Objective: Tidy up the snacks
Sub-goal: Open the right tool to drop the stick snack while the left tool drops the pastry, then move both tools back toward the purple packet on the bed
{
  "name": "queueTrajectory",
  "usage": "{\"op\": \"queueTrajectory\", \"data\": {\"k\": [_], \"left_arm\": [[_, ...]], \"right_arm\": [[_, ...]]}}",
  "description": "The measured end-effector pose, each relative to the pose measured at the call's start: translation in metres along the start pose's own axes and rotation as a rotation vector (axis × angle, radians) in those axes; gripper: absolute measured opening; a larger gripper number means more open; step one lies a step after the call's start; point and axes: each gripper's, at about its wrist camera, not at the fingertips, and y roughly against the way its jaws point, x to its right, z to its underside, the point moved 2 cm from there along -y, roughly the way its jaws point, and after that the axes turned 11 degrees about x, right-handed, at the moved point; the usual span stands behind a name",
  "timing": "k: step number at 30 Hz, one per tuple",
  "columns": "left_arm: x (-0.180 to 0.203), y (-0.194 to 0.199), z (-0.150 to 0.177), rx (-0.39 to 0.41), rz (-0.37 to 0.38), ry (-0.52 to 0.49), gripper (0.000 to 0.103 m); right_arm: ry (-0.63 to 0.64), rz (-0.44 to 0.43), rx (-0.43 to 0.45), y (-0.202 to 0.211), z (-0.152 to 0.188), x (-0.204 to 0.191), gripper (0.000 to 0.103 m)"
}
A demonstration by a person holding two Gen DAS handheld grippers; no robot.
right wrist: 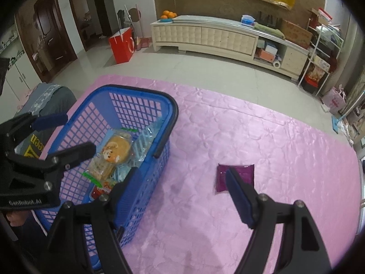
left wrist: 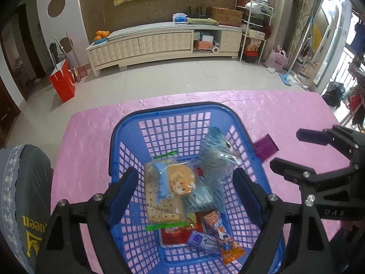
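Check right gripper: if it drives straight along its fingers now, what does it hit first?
Probably the pink tablecloth, just left of the purple packet. The right gripper is open and empty; the packet sits by one finger, the blue basket by the other. Depth is unclear.

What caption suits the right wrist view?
Open right gripper beside the snack-filled blue basket, one purple packet left on the pink tablecloth.

"GenRobot.AI" printed on left gripper [right wrist: 66,134] body. "DAS" seen on right gripper [left wrist: 285,150] body. Yellow letters "ueen" read on grey fabric [left wrist: 25,205]. Snack wrapper print illegible.
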Motion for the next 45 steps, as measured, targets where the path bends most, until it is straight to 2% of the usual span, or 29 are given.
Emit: {"op": "queueTrajectory", "data": {"k": [11,25,36,45], "left_arm": [[0.032,0.042,-0.006,0.058,0.034,-0.027,0.083],[0.112,0.069,-0.007,0.094,0.076,-0.126,0.083],[0.162,0.054,-0.006,0.070,0.106,-0.138,0.083],[0.199,0.010,-0.008,0.016,0.098,-0.107,0.083]], "right_arm": [[-0.004,0.035,0.065,0.052,-0.002,0.012,0.080],[-0.050,0.097,0.112,0.104,0.019,0.050,0.080],[-0.077,0.123,0.108,0.112,0.040,0.091,0.080],[-0.132,0.147,0.089,0.091,0.060,0.142,0.086]]}}
